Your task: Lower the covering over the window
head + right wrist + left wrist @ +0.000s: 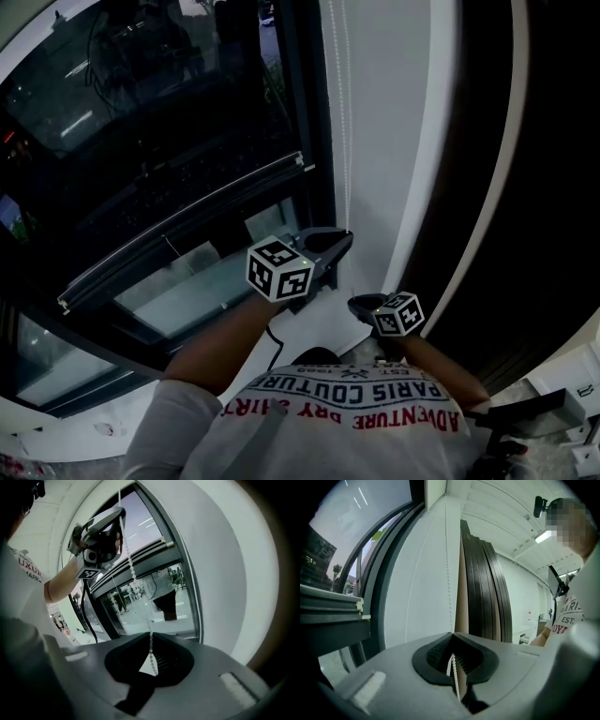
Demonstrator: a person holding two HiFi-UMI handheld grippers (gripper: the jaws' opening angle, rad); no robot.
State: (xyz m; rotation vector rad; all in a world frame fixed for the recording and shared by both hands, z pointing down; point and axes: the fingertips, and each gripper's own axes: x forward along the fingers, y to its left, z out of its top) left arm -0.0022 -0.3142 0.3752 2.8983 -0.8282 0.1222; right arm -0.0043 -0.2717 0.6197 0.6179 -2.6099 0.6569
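Note:
A dark shade covers the upper window, and its pale bottom rail point(187, 225) slants across the glass. The white bead chain point(343, 112) hangs down the white wall beside the frame. My left gripper point(345, 236) is shut on that bead chain point(452, 667), which runs up from its jaws along the wall. Lower and nearer my body, my right gripper point(358, 303) is shut on the same chain point(151, 653). In the right gripper view the chain climbs from the jaws up to the left gripper point(117, 520), with the rail point(136, 559) behind it.
A black window frame point(314, 122) stands just left of the chain. Dark upright panels point(506, 187) point(487, 592) lean at the right, past a strip of white wall point(389, 112). White boxes point(572, 384) sit at the lower right near my body.

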